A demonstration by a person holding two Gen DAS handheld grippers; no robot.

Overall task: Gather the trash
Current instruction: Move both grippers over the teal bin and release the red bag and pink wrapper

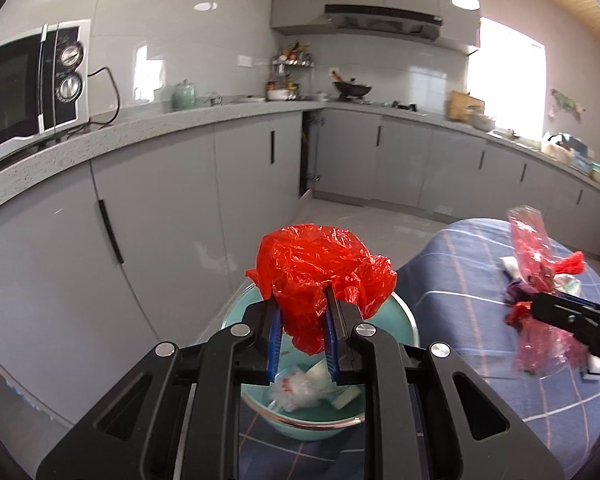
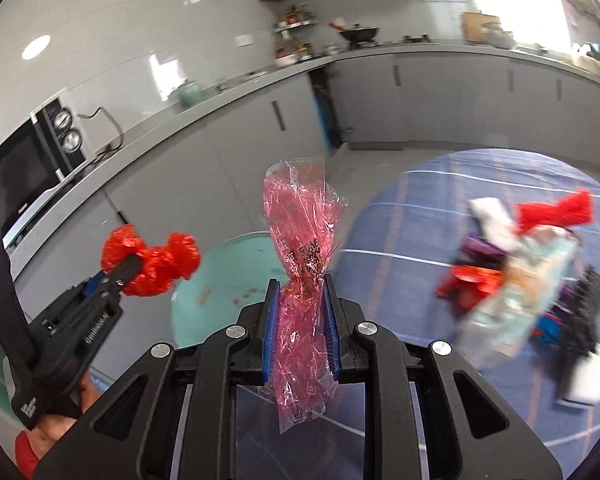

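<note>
My left gripper point(image 1: 300, 300) is shut on a crumpled red plastic bag point(image 1: 320, 268) and holds it above a teal bin point(image 1: 404, 320) with white trash in it point(image 1: 300, 392). In the right wrist view the left gripper point(image 2: 130, 266) and its red bag point(image 2: 156, 264) are at the left, beside the bin point(image 2: 228, 280). My right gripper point(image 2: 298, 284) is shut on a clear pink wrapper point(image 2: 300, 240) with a QR code, held upright. In the left wrist view the right gripper point(image 1: 534, 300) with the wrapper point(image 1: 530, 240) is at the right.
A pile of mixed trash point(image 2: 532, 272) lies on the round table with a blue checked cloth point(image 2: 440, 208). Grey cabinets point(image 1: 180, 200) and a counter with a microwave point(image 1: 28, 88) run behind and to the left.
</note>
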